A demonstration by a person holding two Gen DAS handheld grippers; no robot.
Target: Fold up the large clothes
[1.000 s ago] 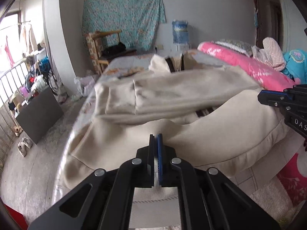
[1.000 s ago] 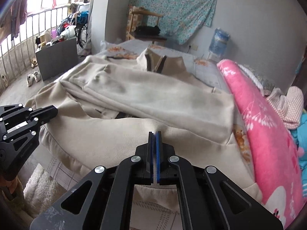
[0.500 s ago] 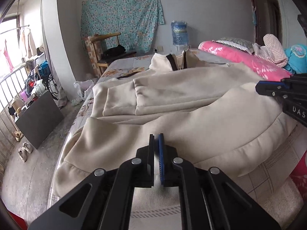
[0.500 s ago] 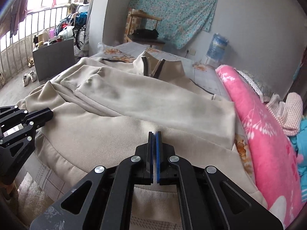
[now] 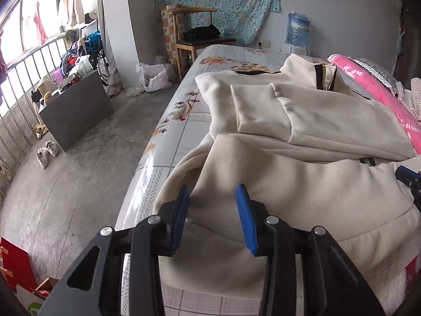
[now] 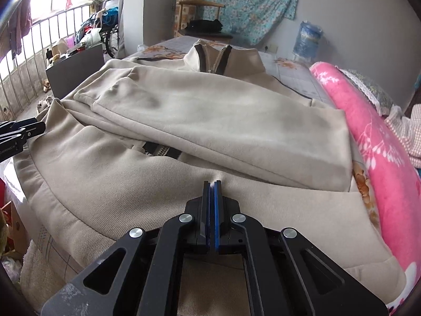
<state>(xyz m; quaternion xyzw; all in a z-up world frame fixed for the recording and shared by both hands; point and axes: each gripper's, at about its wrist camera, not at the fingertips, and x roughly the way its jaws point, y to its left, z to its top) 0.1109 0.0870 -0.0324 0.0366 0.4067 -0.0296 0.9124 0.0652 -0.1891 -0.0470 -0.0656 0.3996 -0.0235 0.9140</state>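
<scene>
Taking the bed [image 5: 184, 110] as the landmark, the cream zip-up garment [image 6: 184, 121] lies spread across its near end, with the hem closest to the cameras and the collar toward the far wall. Nearest of all, the left gripper [image 5: 213, 210] hangs over the garment's left corner at the bed's left edge; its blue pads [image 5: 246, 223] stand moderately apart and the jaws are opening, with cloth lying below and between them but not pinched. The right gripper [image 6: 211, 197] sits over the hem band a little further toward the bed's right side, its jaws pressed fully together; they look shut on nothing more than themselves, though the tips rest close to the fabric and a thin pinch cannot be ruled out. Just beyond both grippers, the lower body of the garment has been brought up in a rounded fold. Beyond that, both sleeves [image 5: 263, 110] already lie crossed flat over the chest. Furthest on the bed, the collar [image 6: 213, 58] stands up with its zip open. Judging from this, the sleeve folds are done and the bottom-to-top fold is only partly laid. What seems left is to flatten it, carry the hem toward the collar and square the bundle.
</scene>
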